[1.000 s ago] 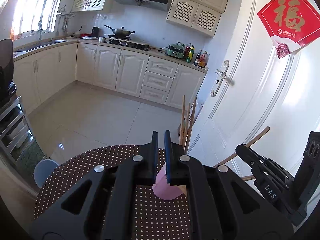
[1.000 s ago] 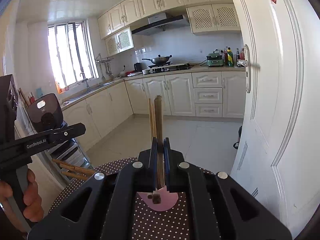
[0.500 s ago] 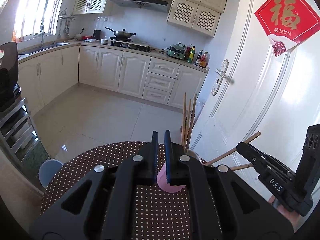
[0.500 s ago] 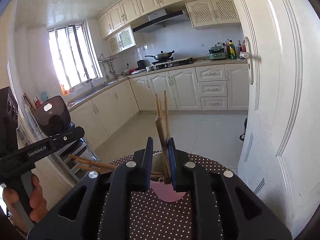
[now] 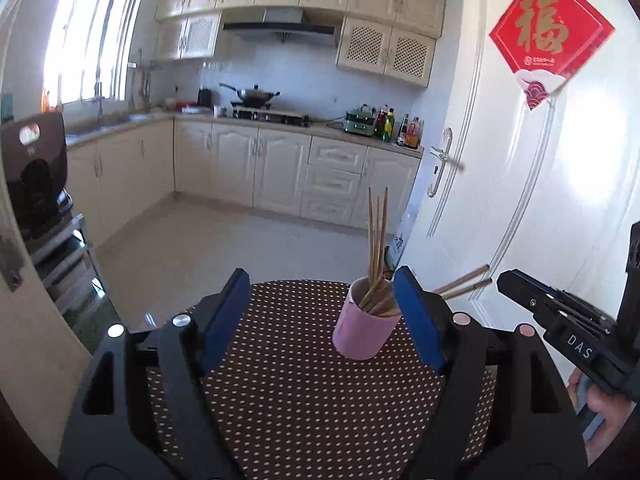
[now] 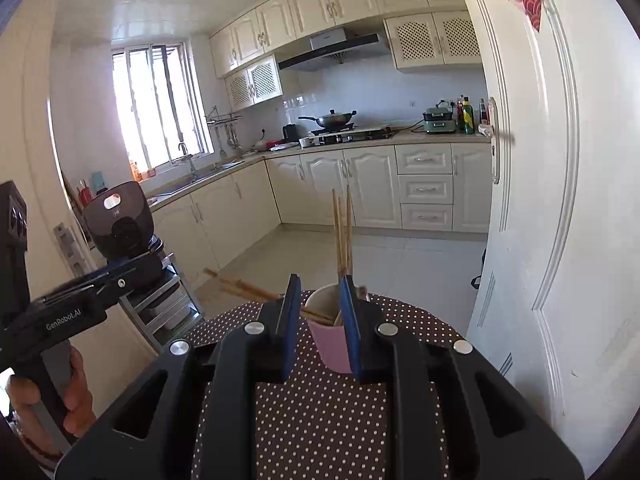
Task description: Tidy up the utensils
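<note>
Chopsticks (image 5: 377, 236) stand upright in the pink cup (image 5: 365, 326) on the dotted surface (image 5: 304, 392), a couple leaning off toward the right. Cup sits just ahead of both — right gripper (image 6: 320, 320) fingers narrowly spread, straddling it, holding nothing; left gripper (image 5: 320, 316) fingers wide, empty. Readable: "DAS", "GenRobot.AI", and 福 on the red door sign (image 5: 550, 38).

Pink cup (image 5: 362, 332) with tan wooden chopsticks (image 5: 377, 236) on a brown, white-dotted surface (image 5: 296, 392); behind the cup, cream cabinets (image 5: 280, 176); blue pads (image 5: 418, 316) flank the cup.
</note>
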